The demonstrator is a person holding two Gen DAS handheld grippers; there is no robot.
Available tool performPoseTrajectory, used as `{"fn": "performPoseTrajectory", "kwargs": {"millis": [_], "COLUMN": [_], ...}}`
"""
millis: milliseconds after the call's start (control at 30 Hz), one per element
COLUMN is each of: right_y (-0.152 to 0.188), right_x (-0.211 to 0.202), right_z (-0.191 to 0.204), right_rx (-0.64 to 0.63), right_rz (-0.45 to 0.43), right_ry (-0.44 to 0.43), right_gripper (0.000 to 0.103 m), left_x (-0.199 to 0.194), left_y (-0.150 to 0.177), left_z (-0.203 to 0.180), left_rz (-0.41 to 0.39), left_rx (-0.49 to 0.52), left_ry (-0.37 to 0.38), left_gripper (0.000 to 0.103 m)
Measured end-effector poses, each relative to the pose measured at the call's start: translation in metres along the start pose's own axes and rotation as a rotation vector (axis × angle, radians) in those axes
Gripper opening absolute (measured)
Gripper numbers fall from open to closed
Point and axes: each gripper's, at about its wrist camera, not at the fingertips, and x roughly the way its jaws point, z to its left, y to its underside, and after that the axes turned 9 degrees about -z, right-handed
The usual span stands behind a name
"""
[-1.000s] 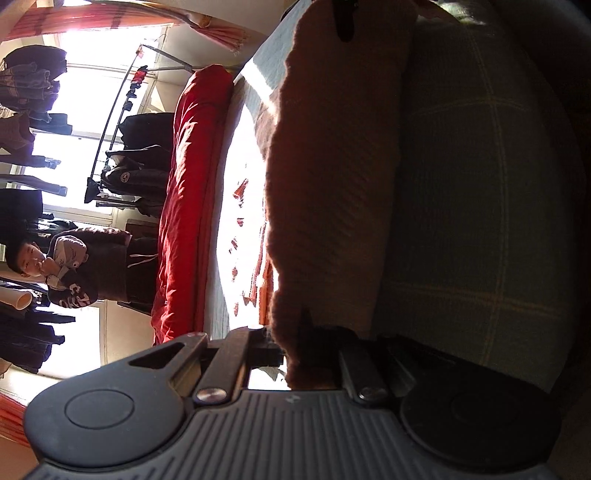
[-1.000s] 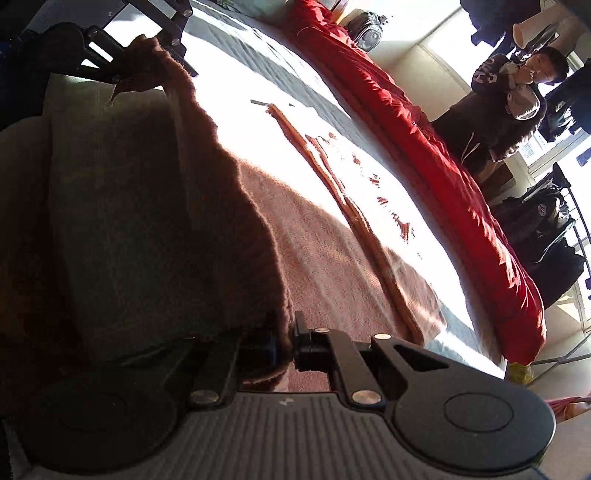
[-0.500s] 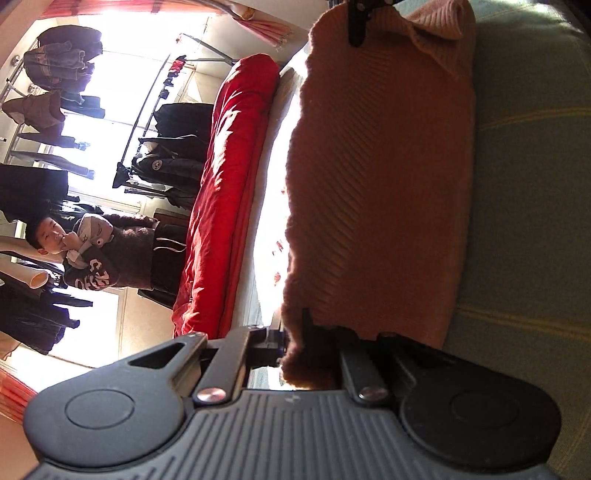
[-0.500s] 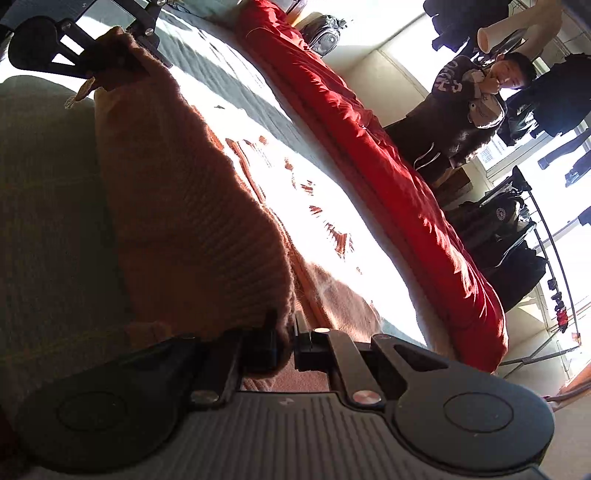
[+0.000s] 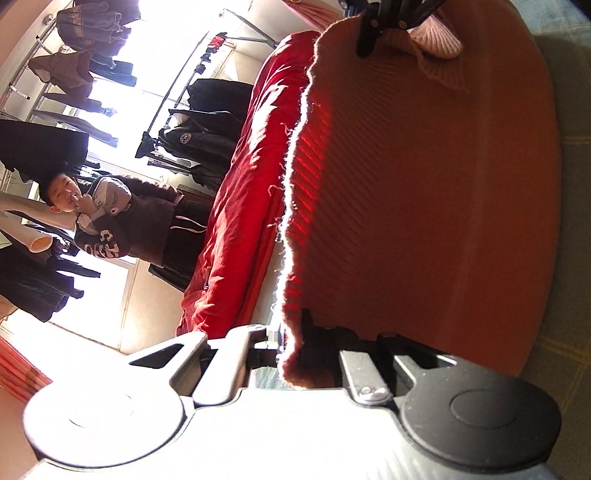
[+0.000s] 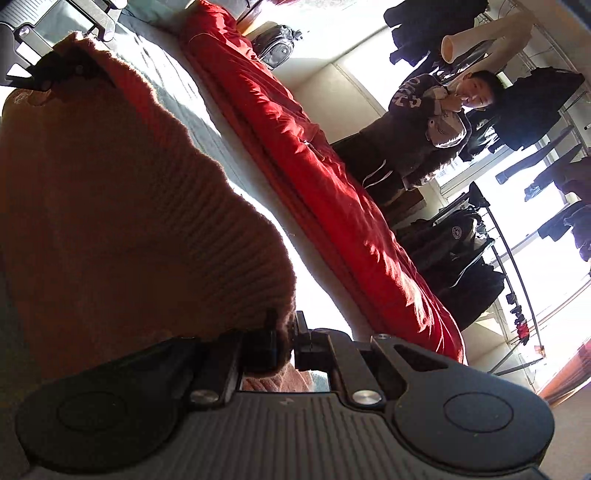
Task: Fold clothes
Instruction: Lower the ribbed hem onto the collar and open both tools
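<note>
Left wrist view: left gripper clenched on edge of orange knit sweater, stretched above grey checked bed cover. Right gripper clamped on far corner of sweater. Red quilt beside sweater, along bed edge. Right wrist view: right gripper pinching sweater edge; onlooker beyond quilt.

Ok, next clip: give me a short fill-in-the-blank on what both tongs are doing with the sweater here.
1. Both tongs are shut on the orange ___.
2. The left tongs and right tongs each pinch one ___ of the sweater.
3. Beyond the sweater, a ___ quilt lies along the bed.
4. A person stands ___ the quilt.

Missing: sweater; corner; red; behind
</note>
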Motion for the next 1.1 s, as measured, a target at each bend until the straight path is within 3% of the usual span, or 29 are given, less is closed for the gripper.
{"fn": "performPoseTrajectory", "kwargs": {"millis": [300,667,833,933,1033,1067,1100], "right_y": [0.004,0.032,0.039,0.041,0.039,0.038,0.037], "right_x": [0.084,0.155,0.169,0.171,0.164,0.159,0.154], "right_z": [-0.025,-0.006,0.0,0.001,-0.006,-0.01,-0.014], "right_rx": [0.053,0.102,0.149,0.175,0.214,0.232,0.25], "right_rz": [0.016,0.068,0.081,0.08,0.061,0.05,0.04], "right_ry": [0.005,-0.048,-0.064,-0.057,-0.051,-0.055,-0.06], "right_gripper": [0.009,0.009,0.009,0.02,0.059,0.074,0.077], "left_x": [0.057,0.106,0.116,0.114,0.112,0.112,0.108], "left_y": [0.012,0.026,0.031,0.028,0.02,0.019,0.017], "left_z": [0.006,-0.012,-0.017,-0.025,-0.02,-0.016,-0.011], "left_rz": [0.048,0.09,0.091,0.09,0.073,0.064,0.052], "left_rx": [-0.062,-0.112,-0.129,-0.137,-0.128,-0.129,-0.131], "left_ry": [0.024,0.077,0.08,0.072,0.056,0.05,0.04], "left_gripper": [0.005,0.006,0.015,0.016,0.019,0.024,0.034]}}
